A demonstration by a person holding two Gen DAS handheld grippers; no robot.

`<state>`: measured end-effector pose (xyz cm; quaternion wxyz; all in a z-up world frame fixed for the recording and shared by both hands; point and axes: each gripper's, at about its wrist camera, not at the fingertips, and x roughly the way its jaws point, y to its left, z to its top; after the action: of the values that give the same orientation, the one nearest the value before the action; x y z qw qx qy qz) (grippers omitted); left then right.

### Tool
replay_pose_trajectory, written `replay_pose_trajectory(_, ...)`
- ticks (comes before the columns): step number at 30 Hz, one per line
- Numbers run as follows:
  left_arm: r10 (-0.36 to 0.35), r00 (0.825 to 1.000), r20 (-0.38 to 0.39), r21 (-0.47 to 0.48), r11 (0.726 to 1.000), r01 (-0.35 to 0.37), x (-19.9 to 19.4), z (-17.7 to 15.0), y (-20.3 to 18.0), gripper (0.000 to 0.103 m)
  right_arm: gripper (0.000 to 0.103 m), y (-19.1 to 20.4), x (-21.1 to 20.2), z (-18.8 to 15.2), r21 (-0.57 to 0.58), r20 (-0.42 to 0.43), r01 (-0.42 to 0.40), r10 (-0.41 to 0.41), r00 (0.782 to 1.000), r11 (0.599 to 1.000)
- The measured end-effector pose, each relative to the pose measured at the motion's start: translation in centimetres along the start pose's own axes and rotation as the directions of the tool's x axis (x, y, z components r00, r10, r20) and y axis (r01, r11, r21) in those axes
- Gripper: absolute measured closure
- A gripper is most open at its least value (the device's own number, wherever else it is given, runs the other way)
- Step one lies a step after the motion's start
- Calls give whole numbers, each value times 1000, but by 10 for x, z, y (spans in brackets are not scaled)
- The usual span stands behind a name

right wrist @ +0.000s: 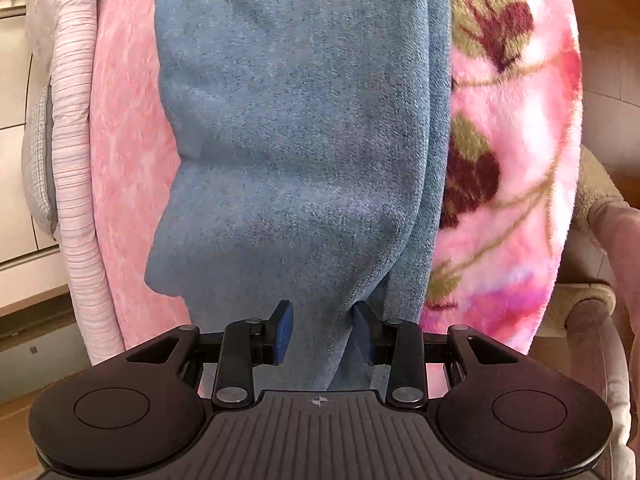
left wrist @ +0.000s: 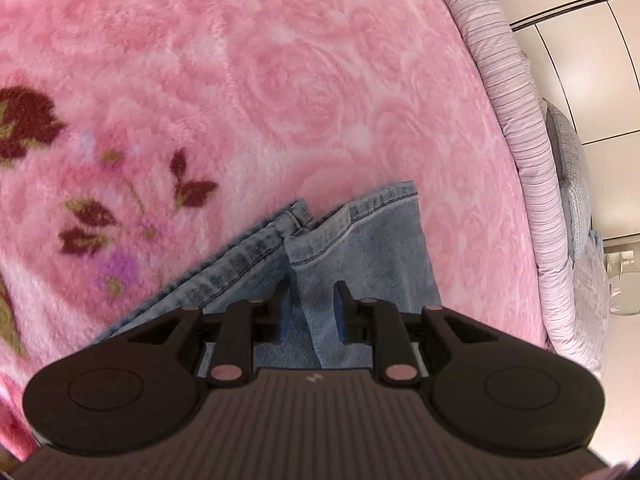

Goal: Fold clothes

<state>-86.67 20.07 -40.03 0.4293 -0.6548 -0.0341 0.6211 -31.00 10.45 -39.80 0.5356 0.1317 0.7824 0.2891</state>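
Note:
Light blue denim jeans lie on a pink floral blanket. In the left wrist view the two hemmed leg ends [left wrist: 352, 236] point away from me, side by side. My left gripper [left wrist: 314, 308] is over them, its blue pads a small gap apart with denim between them. In the right wrist view the jeans [right wrist: 296, 140] stretch away as a long blue band. My right gripper [right wrist: 322, 326] sits at their near end, blue pads apart with a fold of denim between them. Whether either gripper pinches the cloth is unclear.
The pink blanket [left wrist: 280, 80] covers a bed with a striped lilac edge [left wrist: 524, 148]. White cabinets [left wrist: 592, 80] stand beyond it. In the right wrist view a beige chair arm [right wrist: 600, 300] is at the right, floor at the left.

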Motion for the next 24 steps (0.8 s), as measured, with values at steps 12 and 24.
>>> replay_pose_trajectory(12,-159,981,114,350,930,110,-70,-11,-43,103,103,19,-12,-13,-204,24,-9,15,1000,979)
replay_pose_trajectory(24,47,995,88,350,934,-75,-82,-57,35,103,103,8,-12,-24,-334,13,102,-104,995,937)
